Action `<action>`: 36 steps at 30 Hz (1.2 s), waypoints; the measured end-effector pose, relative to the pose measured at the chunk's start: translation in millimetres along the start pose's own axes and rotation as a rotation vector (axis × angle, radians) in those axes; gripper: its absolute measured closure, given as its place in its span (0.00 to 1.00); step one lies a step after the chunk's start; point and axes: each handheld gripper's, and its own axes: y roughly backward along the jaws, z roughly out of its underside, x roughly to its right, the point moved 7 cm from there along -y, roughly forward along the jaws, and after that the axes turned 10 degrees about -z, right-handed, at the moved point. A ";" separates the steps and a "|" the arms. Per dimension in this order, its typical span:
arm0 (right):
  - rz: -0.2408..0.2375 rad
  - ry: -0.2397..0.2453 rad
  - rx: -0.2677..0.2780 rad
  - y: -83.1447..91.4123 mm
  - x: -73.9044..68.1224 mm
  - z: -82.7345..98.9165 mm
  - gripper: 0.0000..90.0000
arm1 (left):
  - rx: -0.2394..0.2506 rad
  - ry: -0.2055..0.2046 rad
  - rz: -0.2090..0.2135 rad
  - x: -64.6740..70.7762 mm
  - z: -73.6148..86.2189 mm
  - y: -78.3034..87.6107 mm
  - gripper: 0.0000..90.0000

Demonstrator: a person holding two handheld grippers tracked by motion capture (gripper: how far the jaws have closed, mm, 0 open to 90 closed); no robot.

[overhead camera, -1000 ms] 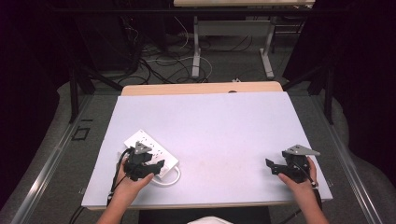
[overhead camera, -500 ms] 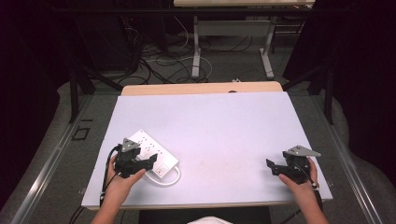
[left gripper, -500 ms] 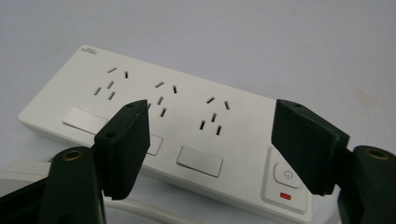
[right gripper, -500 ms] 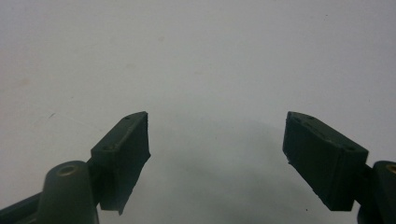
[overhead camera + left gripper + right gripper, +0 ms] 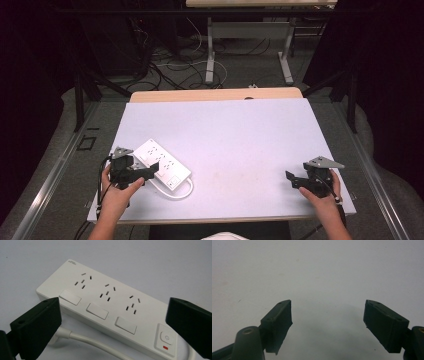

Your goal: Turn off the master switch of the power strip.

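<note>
White rectangular plastic power strip [image 5: 161,163], with three socket groups, three rocker switches and a main button above a small red mark at one end: it lies flat on the pale grey bench [image 5: 225,135], at an angle, with its long axis running from the near left corner of the bench towards the bench's middle. A white round cord [image 5: 179,192] leaves the strip along its near side and loops on the bench surface just beside it.

Left gripper [image 5: 146,172], black, two-jawed, held in the person's left hand [image 5: 116,197]: it stands just beside the strip's left end, over the strip's near long edge. Its jaws have just been opening and now stand wide. In the left gripper view the strip [image 5: 107,307] lies between and beyond the two jaws, neither of which presses on it.

Right gripper [image 5: 292,181], black, with a grey three-cornered plate on top, held in the person's right hand [image 5: 322,197]: it is well apart from the strip, at the opposite near side of the bench. Its jaws stand wide apart over bare bench surface [image 5: 322,275], with nothing between them.
</note>
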 end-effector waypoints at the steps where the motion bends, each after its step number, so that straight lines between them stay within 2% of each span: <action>1: 0.002 -0.001 0.000 0.1 0.1 0.0 0.25 | -0.005 0.002 -0.006 -2.1 0.4 0.2 0.01; 3: 0.004 -0.005 -0.001 0.4 0.1 0.0 0.25 | -0.012 0.012 -0.004 -5.2 1.4 0.8 0.01; 6: 0.002 -0.003 0.001 0.2 0.3 0.2 0.25 | -0.006 0.003 0.001 -9.0 4.6 2.1 0.01; 7: -0.001 -0.011 0.003 0.4 -0.2 0.0 0.25 | -0.004 -0.014 -0.001 -10.9 6.2 2.0 0.01; 11: 0.010 -0.014 0.017 0.0 1.4 -0.4 0.25 | -0.014 -0.035 -0.013 -16.9 13.8 3.5 0.01; 13: 0.004 -0.020 0.003 1.6 1.1 0.2 0.25 | -0.015 -0.052 -0.027 -21.7 17.8 4.2 0.01; 20: 0.009 -0.022 0.004 1.2 0.7 0.0 0.25 | -0.013 -0.028 -0.054 -37.9 33.0 6.7 0.01; 21: 0.013 -0.019 0.023 -0.5 1.1 -0.7 0.25 | -0.015 -0.022 -0.055 -40.1 34.7 7.0 0.01; 25: 0.010 -0.020 0.009 0.0 0.7 0.1 0.25 | -0.014 0.009 -0.051 -46.3 40.9 5.1 0.01; 27: 0.001 -0.025 0.001 0.1 -0.3 0.6 0.25 | -0.026 0.002 -0.050 -48.2 43.9 3.8 0.01; 31: 0.001 -0.015 -0.002 -0.2 0.5 0.8 0.25 | -0.013 0.006 -0.051 -47.9 46.2 0.2 0.01; 36: 0.000 -0.021 -0.003 0.0 -0.4 0.8 0.25 | -0.022 -0.010 -0.057 -50.7 51.2 -3.1 0.01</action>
